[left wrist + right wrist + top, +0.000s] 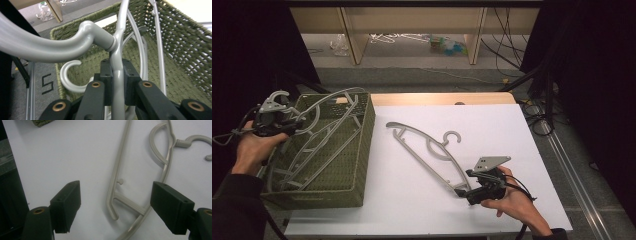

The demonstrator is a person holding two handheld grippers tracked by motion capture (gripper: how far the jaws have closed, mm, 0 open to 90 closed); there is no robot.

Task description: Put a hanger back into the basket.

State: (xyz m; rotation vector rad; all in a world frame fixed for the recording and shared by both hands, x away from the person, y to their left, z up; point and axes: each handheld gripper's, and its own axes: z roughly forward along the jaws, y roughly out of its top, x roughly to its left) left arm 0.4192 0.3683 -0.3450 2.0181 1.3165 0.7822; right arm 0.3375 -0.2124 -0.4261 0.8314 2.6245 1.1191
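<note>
So the left gripper (pixel 287 122) is clamped tight on the thin bar of a grey hanger (pixel 117 82), right below where the hook joins it, up at the far left corner of the green woven basket (pixel 357 195). That basket sits along the left edge of the table (pixel 512 130) and it already has more hangers (pixel 317 155) stacked in it at a slant. That's the first worry: the held one looks tangled in with the others, hooks and bars crossing each other, so any pull or push probably snags a neighbour and drags it along, or tips the whole light basket toward the edge. The grip is also on a narrow round bar, so the hanger could swivel between the pads if its long end catches the rim.

The right gripper (pixel 469 187) sits near the front right part of the table with its jaws spread wide, not touching anything. The end of the second hanger (pixel 427 147) lies flat on the white surface between them. Closing from here looks risky: the plastic lies flush on the table, so the pads may scrape the top or pinch just one thin bar and flick the hanger sideways.
</note>
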